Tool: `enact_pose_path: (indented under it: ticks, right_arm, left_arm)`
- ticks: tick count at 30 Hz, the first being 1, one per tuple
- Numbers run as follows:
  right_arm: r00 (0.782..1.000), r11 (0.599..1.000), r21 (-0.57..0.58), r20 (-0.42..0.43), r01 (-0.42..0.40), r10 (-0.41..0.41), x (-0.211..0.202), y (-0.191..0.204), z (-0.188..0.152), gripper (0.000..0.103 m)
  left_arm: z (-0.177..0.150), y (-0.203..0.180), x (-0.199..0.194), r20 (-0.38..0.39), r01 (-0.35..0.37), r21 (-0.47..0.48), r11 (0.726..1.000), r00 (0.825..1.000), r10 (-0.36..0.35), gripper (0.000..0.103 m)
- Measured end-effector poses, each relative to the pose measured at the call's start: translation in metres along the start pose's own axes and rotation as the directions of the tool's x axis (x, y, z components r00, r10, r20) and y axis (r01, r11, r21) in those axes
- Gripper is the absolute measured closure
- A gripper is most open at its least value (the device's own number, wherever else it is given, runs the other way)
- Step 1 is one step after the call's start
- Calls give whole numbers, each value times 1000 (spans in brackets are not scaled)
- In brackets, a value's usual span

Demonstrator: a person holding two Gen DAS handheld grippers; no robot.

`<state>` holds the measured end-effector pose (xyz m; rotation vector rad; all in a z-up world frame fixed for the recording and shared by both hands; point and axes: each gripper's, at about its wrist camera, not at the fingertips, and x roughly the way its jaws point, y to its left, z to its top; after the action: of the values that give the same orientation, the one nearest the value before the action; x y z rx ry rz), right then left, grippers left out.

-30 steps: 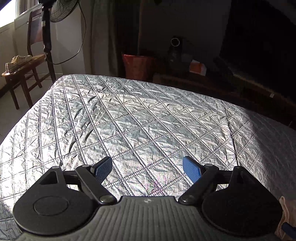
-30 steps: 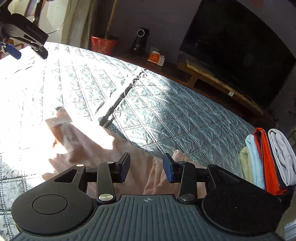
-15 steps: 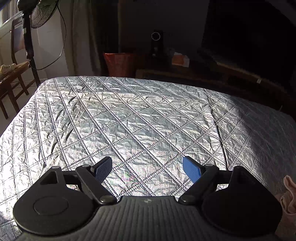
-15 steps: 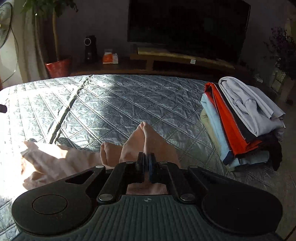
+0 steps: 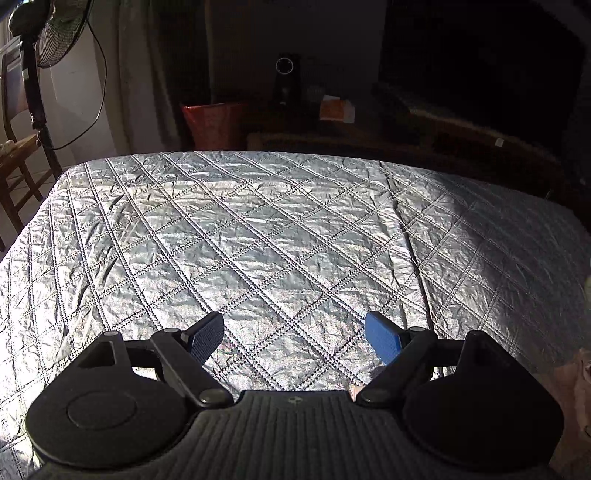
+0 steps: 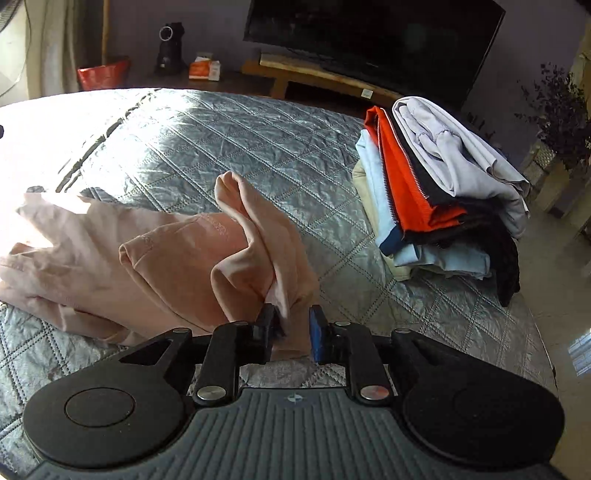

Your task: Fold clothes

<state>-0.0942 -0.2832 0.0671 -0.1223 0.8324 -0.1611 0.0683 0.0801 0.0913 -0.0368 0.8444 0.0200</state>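
A pale pink garment lies crumpled on the quilted silver bedspread, with one fold raised in a peak. My right gripper has its jaws slightly apart around the near edge of that raised fold, and the cloth passes between them. A corner of the pink garment shows at the lower right of the left wrist view. My left gripper is open wide and empty, low over bare bedspread.
A stack of folded clothes, orange, light blue, black and pale lilac, sits at the bed's right edge. Beyond the bed are a TV, a low wooden stand, a red pot and a standing fan.
My right gripper, shut on the pink fold half a second ago, now has its jaws parted a little. The garment's fold stands higher. The left gripper stayed open and turned slightly right.
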Motion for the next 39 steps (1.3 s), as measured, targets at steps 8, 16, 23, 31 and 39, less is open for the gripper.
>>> enact_pose_path:
  ticks: [8, 16, 23, 31, 39]
  right_arm:
    - [997, 993, -101, 54, 60, -54, 3, 4, 15, 73]
    - [943, 949, 188, 172, 253, -285, -24, -48, 12, 67]
    - [966, 914, -396, 193, -86, 174, -54, 68, 8, 29]
    - [889, 508, -823, 6, -255, 457, -58, 191, 1, 37]
    - [925, 615, -736, -39, -283, 379, -1, 231, 16, 95]
  left_arm:
    - [-3, -6, 2, -7, 9, 17, 1000, 1000, -9, 22]
    - [-4, -9, 1, -7, 19, 47, 999, 1000, -18, 22]
    - [-6, -13, 1, -2, 24, 56, 998, 1000, -24, 22]
    - [-3, -10, -3, 29, -10, 85, 996, 1000, 7, 22]
    - [2, 8, -9, 35, 1, 35, 999, 999, -2, 22]
